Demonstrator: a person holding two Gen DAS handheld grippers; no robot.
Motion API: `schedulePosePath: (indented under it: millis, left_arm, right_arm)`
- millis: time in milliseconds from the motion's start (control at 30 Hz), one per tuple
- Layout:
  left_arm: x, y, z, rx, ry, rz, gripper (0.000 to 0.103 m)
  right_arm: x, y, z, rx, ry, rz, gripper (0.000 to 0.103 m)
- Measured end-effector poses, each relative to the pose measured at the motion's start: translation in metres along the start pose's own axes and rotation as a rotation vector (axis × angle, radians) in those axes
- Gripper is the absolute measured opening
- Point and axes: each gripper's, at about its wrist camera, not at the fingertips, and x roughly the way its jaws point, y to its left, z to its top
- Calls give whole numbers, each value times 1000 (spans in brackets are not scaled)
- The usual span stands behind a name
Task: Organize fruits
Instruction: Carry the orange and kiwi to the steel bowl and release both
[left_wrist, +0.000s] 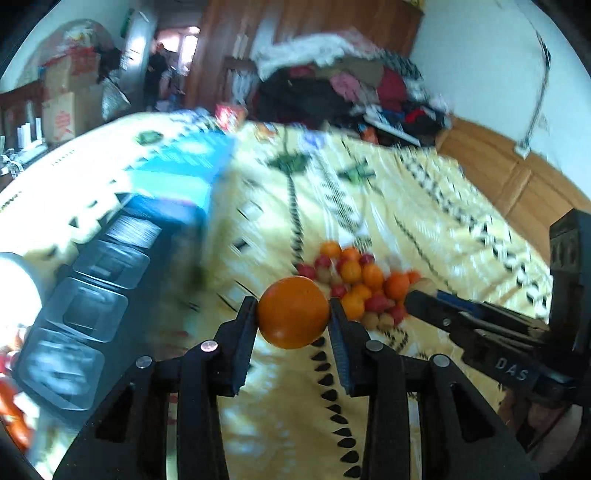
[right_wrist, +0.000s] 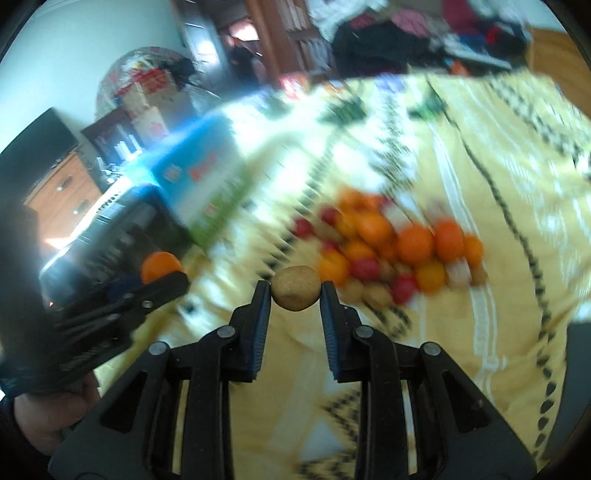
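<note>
On the bed, over a yellow patterned bedspread (left_wrist: 406, 206), I had both tools up at once. My left gripper (left_wrist: 293, 314) had its jaws closed narrowly on an orange (left_wrist: 293, 312), one pad pressed to each side, the fruit lifted clear of the cloth. My right gripper (right_wrist: 295, 291) had its jaws pinched on a small round tan fruit (right_wrist: 297, 288), which sat right at the fingertips. Beyond both lay the fruit pile (right_wrist: 388, 251), a loose heap of oranges, small red fruits and more tan ones resting directly on the bedspread; in the left wrist view the right tool reached in from the right with its tip at the near edge of that heap. To the left stood a black compartmented tray (left_wrist: 88, 306) with several square wells in a row; the wells I could see looked dark, and blur kept me from telling what any of them held. Behind it lay a blue box (left_wrist: 184, 166), flat on the bed and touching the tray's far end as far as I could judge. In the right wrist view the left tool and its orange showed just in front of the tray, and the hand (right_wrist: 48, 417) holding that tool appeared at the lower left edge.
</note>
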Motion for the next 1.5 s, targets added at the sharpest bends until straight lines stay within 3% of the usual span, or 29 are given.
schedulePosePath:
  millis: [133,267,400,533,733,1100,1433,1467,1500]
  left_arm:
    - [-60,47,17,-33,-93,114,39]
    - [-102,109,18,-120,-131,231,39]
    - [-124,166,6,-198,-121,328,39]
    - [-129,209,-14,-280,-77,380,39]
    - [-130,226,-33,-314,-49,386,39]
    - [-125,236,-37,-333,-42,357,39]
    - [-128,250,-44,-387,-40,386,39]
    - [-127,251,-44,-390,-38,389,39]
    - [-128,252,-44,-393,-42,387,50]
  right_arm:
    - [-8,74,29,-82,-52,95,28]
    - [-1,157,43,-178,-62,206,28]
    - [20,220,37,-269,-16,281,28]
    - [61,266,14,-333,100,315,28]
    - [79,288,-5,-372,166,296,28]
    - [78,303,-4,-388,176,266,28]
    - [83,306,-5,-384,188,266,28]
    - [84,306,-5,-384,191,269,28]
    - [84,306,-6,-386,196,271,28]
